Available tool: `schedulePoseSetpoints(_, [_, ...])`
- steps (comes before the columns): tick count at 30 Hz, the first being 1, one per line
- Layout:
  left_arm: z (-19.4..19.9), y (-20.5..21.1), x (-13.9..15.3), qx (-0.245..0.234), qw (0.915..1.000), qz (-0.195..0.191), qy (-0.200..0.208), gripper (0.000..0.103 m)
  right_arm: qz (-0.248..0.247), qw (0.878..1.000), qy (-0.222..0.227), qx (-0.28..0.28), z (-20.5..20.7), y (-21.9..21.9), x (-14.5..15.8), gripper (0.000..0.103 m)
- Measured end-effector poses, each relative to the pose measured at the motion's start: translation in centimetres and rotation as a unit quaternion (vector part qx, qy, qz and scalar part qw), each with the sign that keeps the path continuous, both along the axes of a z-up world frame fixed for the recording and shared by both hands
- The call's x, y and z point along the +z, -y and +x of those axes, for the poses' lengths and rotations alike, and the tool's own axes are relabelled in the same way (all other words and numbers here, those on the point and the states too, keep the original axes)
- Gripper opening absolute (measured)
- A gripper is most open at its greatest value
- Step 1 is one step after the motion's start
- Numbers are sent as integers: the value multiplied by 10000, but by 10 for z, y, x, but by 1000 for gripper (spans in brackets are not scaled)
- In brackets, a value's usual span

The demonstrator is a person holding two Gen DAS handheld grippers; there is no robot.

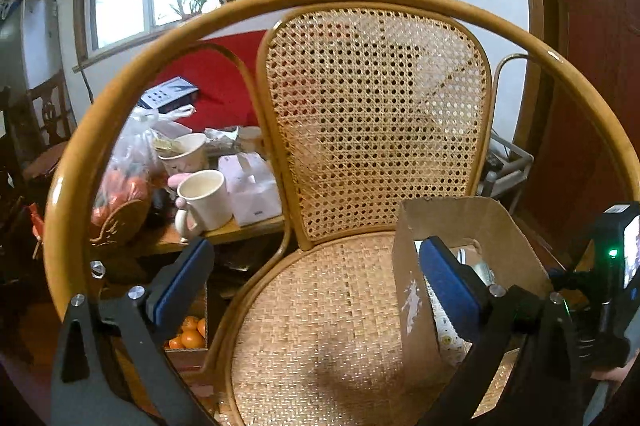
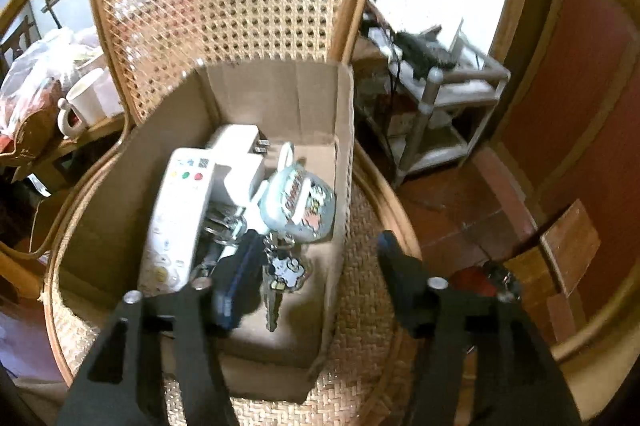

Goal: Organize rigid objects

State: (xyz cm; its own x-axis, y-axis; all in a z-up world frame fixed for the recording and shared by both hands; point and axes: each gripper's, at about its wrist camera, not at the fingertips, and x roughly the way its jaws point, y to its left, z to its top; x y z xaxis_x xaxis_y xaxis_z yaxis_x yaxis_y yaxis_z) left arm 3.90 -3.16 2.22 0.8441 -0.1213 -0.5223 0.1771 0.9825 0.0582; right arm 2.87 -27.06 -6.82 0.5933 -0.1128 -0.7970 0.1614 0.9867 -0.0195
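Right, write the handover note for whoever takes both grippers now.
Left gripper: open, empty, over the woven cane chair seat.
Right gripper: open, nothing held, one of its fingers inside the brown cardboard box, the other outside it.
In the box: white remote control, white plug adapter, clear printed glass mug, keys on a cartoon keyring.
Done: those items are boxed.
Left: nothing loose shows on the seat; check elsewhere for more.

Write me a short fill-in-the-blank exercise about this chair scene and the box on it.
The cardboard box sits on the seat of a woven ____.
The white remote control lies ____ the box.
Beside the remote lies a bunch of ____ with a cartoon charm.
The right gripper holds ____.

Missing words: chair; inside; keys; nothing
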Motion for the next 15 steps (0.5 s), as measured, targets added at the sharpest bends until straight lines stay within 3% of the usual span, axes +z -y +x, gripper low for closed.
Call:
schedulePoseSetpoints(6, [-19, -12, 11, 178, 9990, -109, 407, 103, -221, 9981, 570, 23, -22, -8, 32, 100])
schedulePoseSetpoints(11, [-31, -24, 16, 237, 9977, -349, 529, 103, -125, 9927, 1192, 92, -49, -12, 60, 103])
schedulePoseSetpoints(15, [-36, -26, 14, 236, 9981, -266, 506, 103, 13, 9879, 1542, 164, -69, -16, 77, 103])
